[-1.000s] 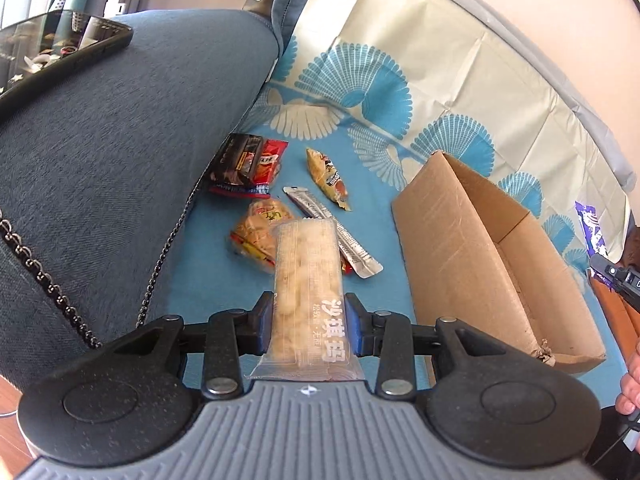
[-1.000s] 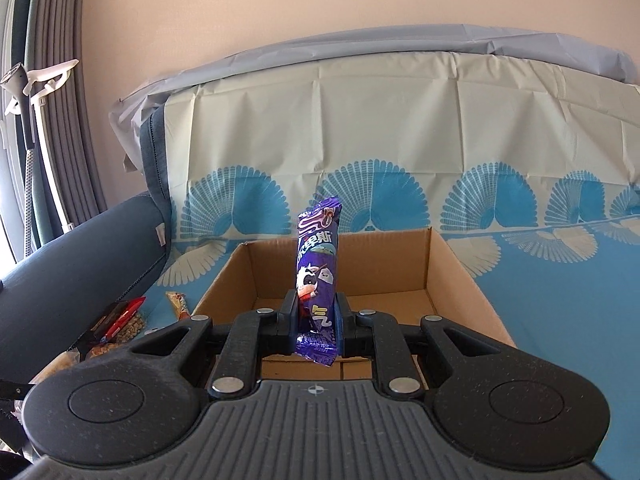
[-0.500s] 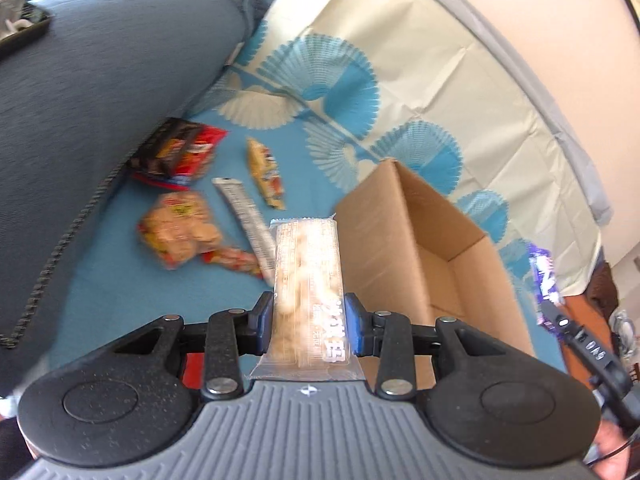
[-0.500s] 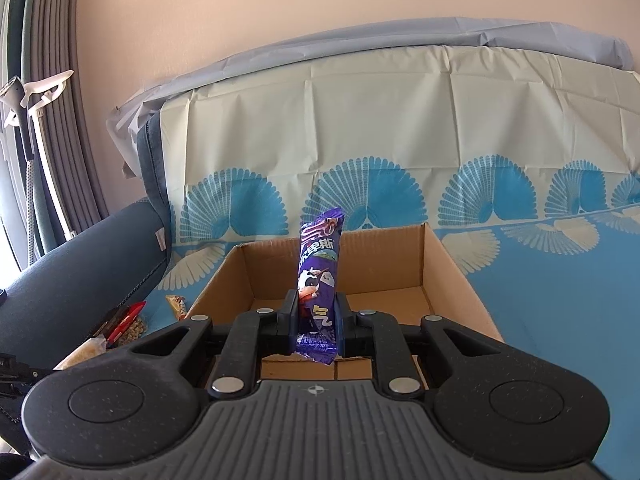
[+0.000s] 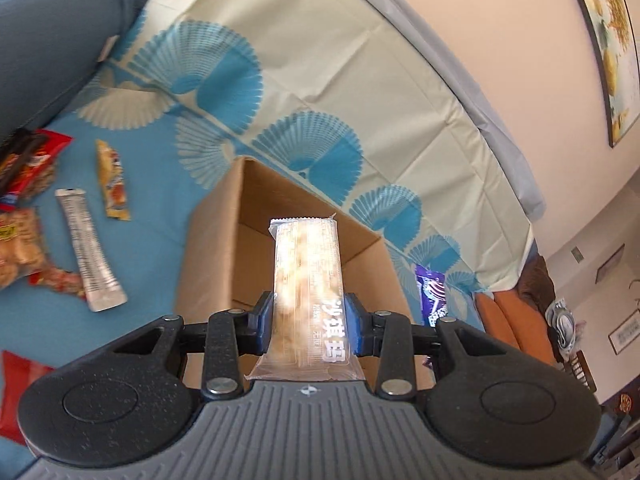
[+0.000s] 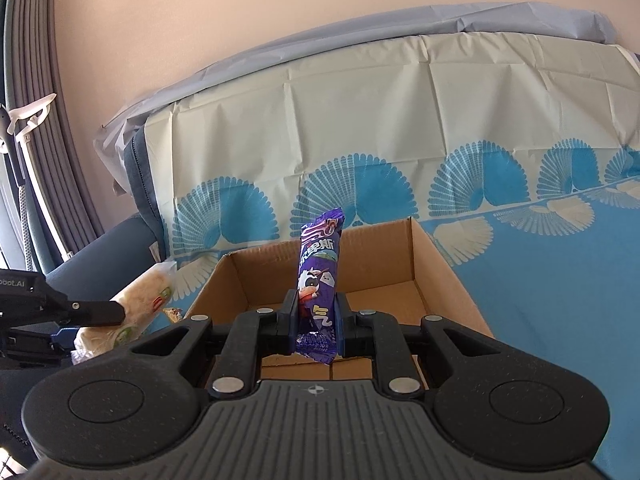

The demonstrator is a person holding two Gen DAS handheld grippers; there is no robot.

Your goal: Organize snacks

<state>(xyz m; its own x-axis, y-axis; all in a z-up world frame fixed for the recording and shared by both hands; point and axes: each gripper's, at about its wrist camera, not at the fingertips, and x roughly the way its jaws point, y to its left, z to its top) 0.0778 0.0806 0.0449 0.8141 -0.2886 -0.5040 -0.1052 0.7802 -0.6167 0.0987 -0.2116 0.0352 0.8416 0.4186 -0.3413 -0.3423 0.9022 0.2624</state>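
- Box [image 5: 208,264]: open brown cardboard, on the blue fan-print cover [image 5: 152,264]. Its near wall is hidden behind both tools; the floor shows only in part, and I cannot tell whether anything lies inside.
- Left gripper [image 5: 308,320]: clamped on the pale bar [image 5: 306,280], a clear wrapper over light puffed pieces with white characters near the lower end. The bar stands upright between the blue pads, its top edge in front of the box opening. Glare washes out the upper print.
- Right gripper [image 6: 316,320]: clenched on the purple bar [image 6: 318,276], a glossy wrapper with a cow cartoon, upright and leaning slightly right, over the box's near side.
- Loose snacks left of the box on the cover: silver stick [image 5: 86,252], yellow pack [image 5: 112,184], and a red pack [image 5: 30,164] cut off at the frame edge.
- Clear bag [image 5: 16,252] of tan pieces: cut off at left, lying over a red wrapper.
- In the right view the left tool shows only at the left edge, largely out of frame.
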